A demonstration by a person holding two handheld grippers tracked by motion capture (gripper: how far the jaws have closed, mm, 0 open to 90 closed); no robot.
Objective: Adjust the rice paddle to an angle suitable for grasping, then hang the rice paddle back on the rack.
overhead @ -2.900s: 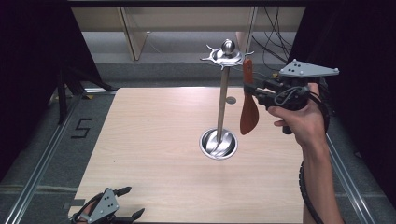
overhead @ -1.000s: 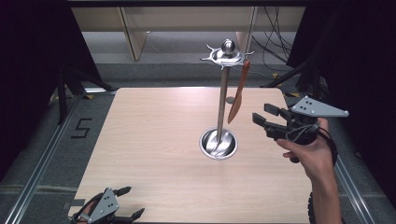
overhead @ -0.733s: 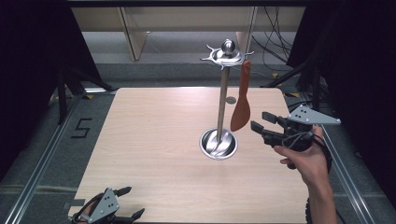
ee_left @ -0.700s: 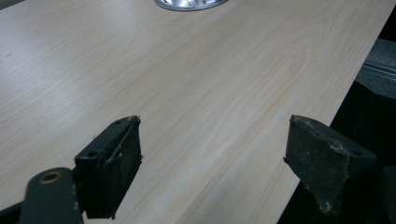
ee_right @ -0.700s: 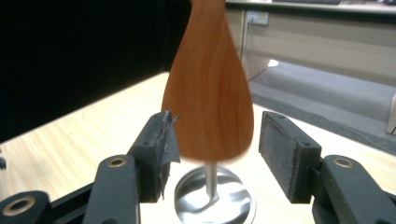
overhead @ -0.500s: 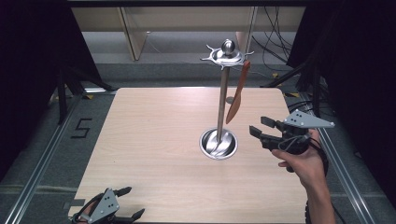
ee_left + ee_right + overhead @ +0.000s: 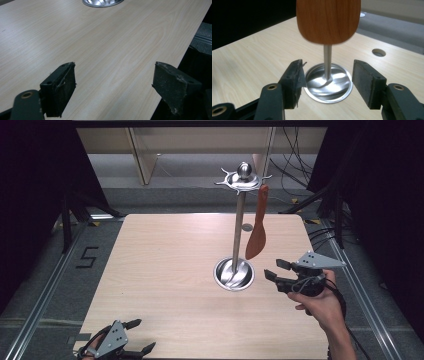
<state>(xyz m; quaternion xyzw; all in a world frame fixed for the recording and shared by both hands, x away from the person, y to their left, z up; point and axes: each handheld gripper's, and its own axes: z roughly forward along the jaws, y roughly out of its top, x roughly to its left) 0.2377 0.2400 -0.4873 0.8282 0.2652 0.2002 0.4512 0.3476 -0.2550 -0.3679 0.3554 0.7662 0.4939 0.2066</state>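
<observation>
The wooden spatula (image 7: 257, 227) hangs by its handle from a hook on the crown of the metal utensil stand (image 7: 239, 220), its long axis close to vertical, blade down, clear of the desk (image 7: 165, 270). It hangs just right of the stand's pole and above the right rim of the round steel base (image 7: 233, 273).

The right gripper (image 7: 274, 270) sits lower than the blade and to its near right, fingers pointing left toward the base. In the right gripper view the rounded blade (image 7: 328, 21) hangs above and beyond the fingers (image 7: 294, 80), not between them; they are released and have just been opening, with nothing in the gap but the sight of the pole and base farther off. So the spatula lies up and slightly ahead of those fingers, and any fresh grasp would call for a rise along its vertical axis.

The right hand is much the nearer of the two. The left gripper (image 7: 142, 336) rests at the near left corner of the desk, well apart from the stand, its fingers (image 7: 61, 87) spread wide and empty over bare wood.
</observation>
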